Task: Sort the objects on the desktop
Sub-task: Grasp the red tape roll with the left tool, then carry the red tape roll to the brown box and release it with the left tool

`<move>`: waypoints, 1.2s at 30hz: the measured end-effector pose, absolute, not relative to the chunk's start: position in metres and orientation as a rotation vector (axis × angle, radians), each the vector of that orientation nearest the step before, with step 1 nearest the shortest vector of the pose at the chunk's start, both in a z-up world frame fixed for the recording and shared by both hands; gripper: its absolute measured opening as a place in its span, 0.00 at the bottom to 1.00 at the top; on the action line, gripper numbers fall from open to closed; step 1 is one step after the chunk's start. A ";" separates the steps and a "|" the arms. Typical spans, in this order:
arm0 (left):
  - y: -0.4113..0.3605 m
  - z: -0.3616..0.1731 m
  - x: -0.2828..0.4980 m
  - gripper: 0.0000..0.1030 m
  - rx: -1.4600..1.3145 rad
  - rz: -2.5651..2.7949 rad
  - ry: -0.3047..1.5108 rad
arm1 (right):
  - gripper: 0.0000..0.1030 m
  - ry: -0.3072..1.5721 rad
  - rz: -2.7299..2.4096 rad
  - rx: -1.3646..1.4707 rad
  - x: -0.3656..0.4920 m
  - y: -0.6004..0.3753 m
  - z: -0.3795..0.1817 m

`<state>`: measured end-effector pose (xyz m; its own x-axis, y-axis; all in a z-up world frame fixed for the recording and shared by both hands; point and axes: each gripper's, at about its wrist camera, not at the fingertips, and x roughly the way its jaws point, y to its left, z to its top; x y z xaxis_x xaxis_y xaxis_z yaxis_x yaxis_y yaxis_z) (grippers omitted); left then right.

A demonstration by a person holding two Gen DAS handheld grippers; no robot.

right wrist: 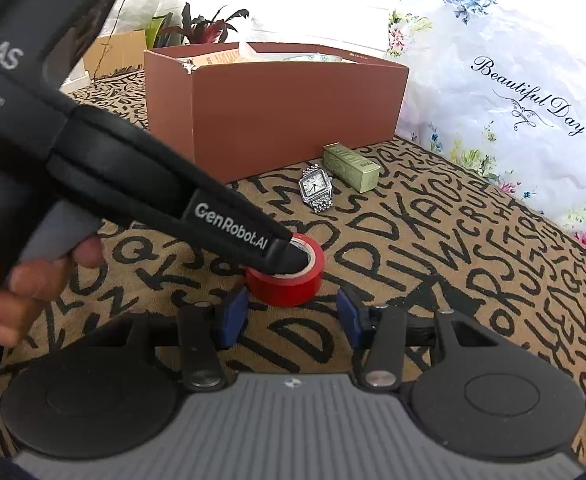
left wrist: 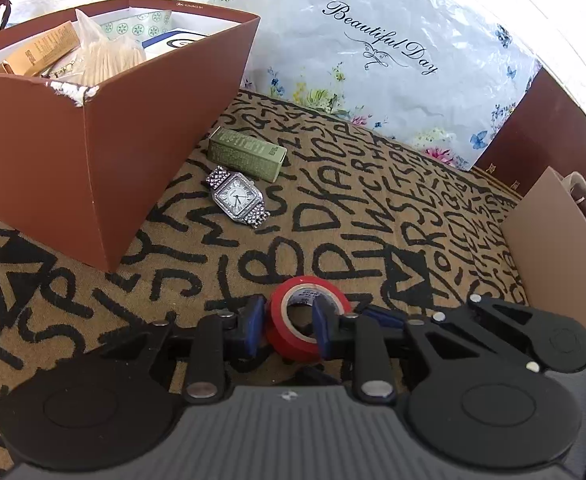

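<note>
Red tape roll [left wrist: 307, 320] bottom centre, left gripper [left wrist: 289, 326] clamped on its wall, one blue pad inside the hole, right gripper [right wrist: 291, 316] open just short of it, watch [left wrist: 239, 200] and green box [left wrist: 247, 154] mid-frame, brown box [left wrist: 93, 152] upper left, contents half hidden.

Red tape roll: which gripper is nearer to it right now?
Left. The left gripper pinches the red tape roll's wall, one finger inside the core and one outside. The right gripper is open just short of it, not touching.
</note>
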<state>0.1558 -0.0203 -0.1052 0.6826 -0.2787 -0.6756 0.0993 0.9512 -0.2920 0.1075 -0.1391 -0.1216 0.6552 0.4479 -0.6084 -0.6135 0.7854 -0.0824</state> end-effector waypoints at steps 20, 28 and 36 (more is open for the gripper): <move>0.030 0.000 0.105 0.18 -0.239 -0.158 0.488 | 0.39 0.340 0.608 -0.324 0.080 -0.093 -0.025; 0.092 0.009 0.142 0.18 -0.278 -0.066 0.462 | 0.39 0.298 0.678 -0.318 0.128 -0.038 -0.010; 0.123 -0.007 0.170 0.49 -0.303 -0.033 0.493 | 0.46 0.347 0.721 -0.289 0.167 -0.003 -0.025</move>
<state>0.1698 0.1228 -0.0073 0.8815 -0.1042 -0.4606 -0.0412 0.9547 -0.2947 0.1667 -0.0028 -0.0254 0.6983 0.5902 -0.4050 -0.6846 0.7159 -0.1373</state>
